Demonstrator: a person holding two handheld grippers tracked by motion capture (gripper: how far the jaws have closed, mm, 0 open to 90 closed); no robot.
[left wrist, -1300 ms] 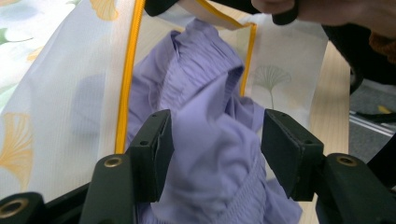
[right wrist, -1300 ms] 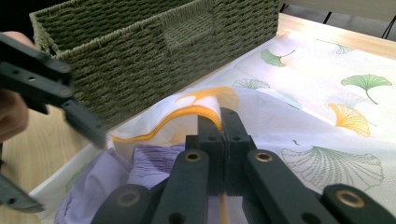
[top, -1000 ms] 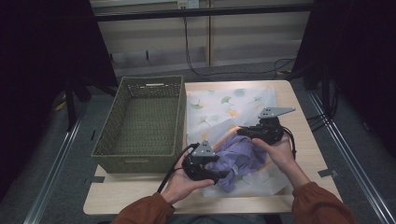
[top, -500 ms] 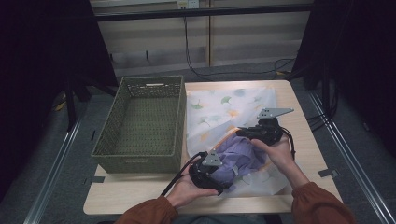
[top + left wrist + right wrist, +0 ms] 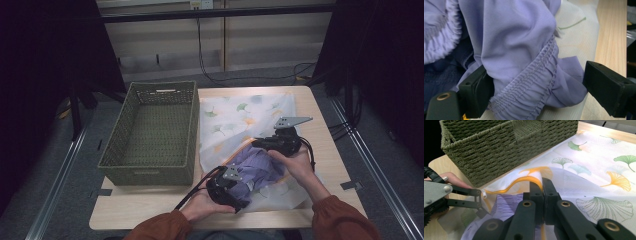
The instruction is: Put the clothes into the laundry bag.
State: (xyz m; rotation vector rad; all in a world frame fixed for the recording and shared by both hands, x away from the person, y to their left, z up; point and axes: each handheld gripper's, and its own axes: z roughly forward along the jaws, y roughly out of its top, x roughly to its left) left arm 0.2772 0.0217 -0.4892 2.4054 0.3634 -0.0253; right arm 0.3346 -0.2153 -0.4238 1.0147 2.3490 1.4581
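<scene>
Jaws of my left gripper [image 5: 534, 92] stand wide apart and have just been opening; a gathered, stitched hem of the purple garment [image 5: 509, 47] lies between them, loose, with the pads not pressing it. My right gripper [image 5: 542, 192] has its jaws pressed together on a raised fold of the ginkgo-print bag [image 5: 596, 170], a thin white sheet with green and orange leaves.

From the high view, I see the garment [image 5: 257, 170] bunched near the tabletop's [image 5: 325, 100] front edge, right of centre, partly under the bag [image 5: 240, 117]. The left gripper [image 5: 227, 185] sits at the garment's near side, the right gripper [image 5: 275, 144] at its far side.

Green wicker basket [image 5: 150, 135] occupies the left half of the tabletop, its right wall just beside the bag. It blocks travel to the left. Bare wood runs along the right edge and the front edge.
</scene>
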